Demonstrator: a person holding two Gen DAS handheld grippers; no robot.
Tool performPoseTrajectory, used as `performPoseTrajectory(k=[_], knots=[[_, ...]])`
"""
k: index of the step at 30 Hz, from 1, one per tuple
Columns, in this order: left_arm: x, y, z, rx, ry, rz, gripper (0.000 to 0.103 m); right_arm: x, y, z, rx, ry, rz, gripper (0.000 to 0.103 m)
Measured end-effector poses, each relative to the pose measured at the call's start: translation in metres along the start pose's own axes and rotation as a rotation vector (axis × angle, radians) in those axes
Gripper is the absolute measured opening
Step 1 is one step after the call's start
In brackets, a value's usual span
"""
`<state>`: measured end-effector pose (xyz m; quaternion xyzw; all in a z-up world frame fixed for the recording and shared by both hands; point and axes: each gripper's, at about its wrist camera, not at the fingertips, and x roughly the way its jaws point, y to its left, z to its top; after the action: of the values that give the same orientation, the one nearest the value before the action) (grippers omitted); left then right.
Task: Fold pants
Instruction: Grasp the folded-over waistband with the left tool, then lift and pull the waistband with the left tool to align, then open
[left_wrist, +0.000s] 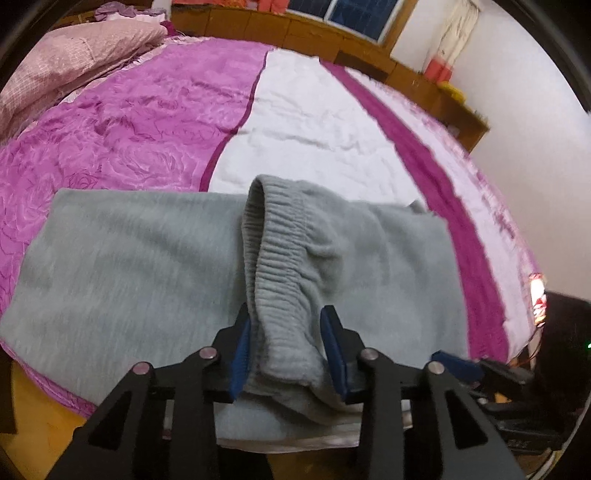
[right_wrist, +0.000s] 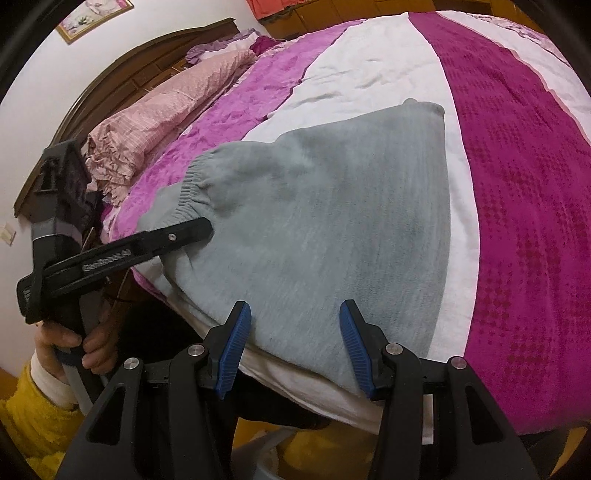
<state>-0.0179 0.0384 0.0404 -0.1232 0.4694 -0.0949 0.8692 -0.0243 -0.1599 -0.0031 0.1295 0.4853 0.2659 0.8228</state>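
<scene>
Two black fingers with blue ribbed pads (left_wrist: 242, 350) are filling the bottom of the left wrist view, where the left tool (left_wrist: 286, 350) is gripping a bunched ridge of the soft grey fleece pants (left_wrist: 129, 266), taken by their ribbed elastic waistband (left_wrist: 280, 236). Both pads are pressing against the gathered cloth, which is rising between them and arching away from the camera. Below it, the rest of the pants is lying flat, in what looks like a folded rectangle, though motion blur is making the layers hard to separate.

From the right wrist view, the right tool (right_wrist: 295, 347) is hovering over the near edge of the same grey pants (right_wrist: 332, 229), its jaws standing partly apart with nothing clamped; whether the pads are brushing the fabric is unclear. Over to the left in this view, the left tool (right_wrist: 203, 227) is reaching in from the side, its tip sitting at the gathered waistband (right_wrist: 192, 192), and a hand (right_wrist: 74, 343) in a yellow sleeve (right_wrist: 33, 410) with a white cuff is squeezing its handle.

Beneath the pants, the bed (left_wrist: 306, 122) is wearing a quilted cover in pink-purple, white and magenta bands, and the pants are resting near its front edge. Further back, a pale pink bundle of bedding (right_wrist: 159, 110) is lying beside a dark wooden headboard (right_wrist: 155, 55).
</scene>
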Motion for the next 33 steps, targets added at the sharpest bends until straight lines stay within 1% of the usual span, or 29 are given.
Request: performPoseTrajectory(k=[1,4,6,9,12,17,19,21,24,27,33], knots=[[0.0,0.001,0.0,-0.008,-0.003,0.003,0.038,0.0,0.0,0.0,-0.001,-0.001,0.0,0.044],[0.014,0.006,-0.001,-0.024,0.043,0.048,0.038,0.001,0.002,-0.002,-0.012,-0.008,-0.005,0.044],[0.019,0.006,-0.002,-0.03,0.032,0.05,0.04,0.002,0.003,-0.002,-0.02,-0.012,-0.01,0.044],[0.023,0.0,-0.001,0.014,0.024,0.073,0.045,0.002,0.004,-0.002,-0.026,-0.013,-0.01,0.044],[0.026,-0.006,-0.001,0.037,0.021,0.094,0.047,0.002,0.003,-0.003,-0.022,-0.018,-0.002,0.045],[0.025,-0.008,-0.004,0.045,0.002,0.116,0.047,0.001,0.003,-0.004,-0.017,-0.021,0.002,0.045],[0.024,-0.01,-0.004,0.048,-0.004,0.121,0.044,0.002,0.004,-0.003,-0.017,-0.021,-0.003,0.045],[0.024,-0.011,-0.004,0.054,-0.01,0.127,0.034,0.001,0.006,-0.003,-0.013,-0.022,-0.012,0.045],[0.019,-0.01,-0.003,0.045,-0.021,0.116,0.026,-0.003,0.01,-0.003,0.002,-0.031,-0.023,0.045],[0.011,-0.011,-0.003,0.038,-0.037,0.095,0.024,-0.009,0.011,-0.004,0.023,-0.047,-0.024,0.045],[-0.014,-0.022,0.0,0.084,-0.089,0.071,0.023,-0.022,0.008,-0.006,0.071,-0.086,-0.023,0.045]])
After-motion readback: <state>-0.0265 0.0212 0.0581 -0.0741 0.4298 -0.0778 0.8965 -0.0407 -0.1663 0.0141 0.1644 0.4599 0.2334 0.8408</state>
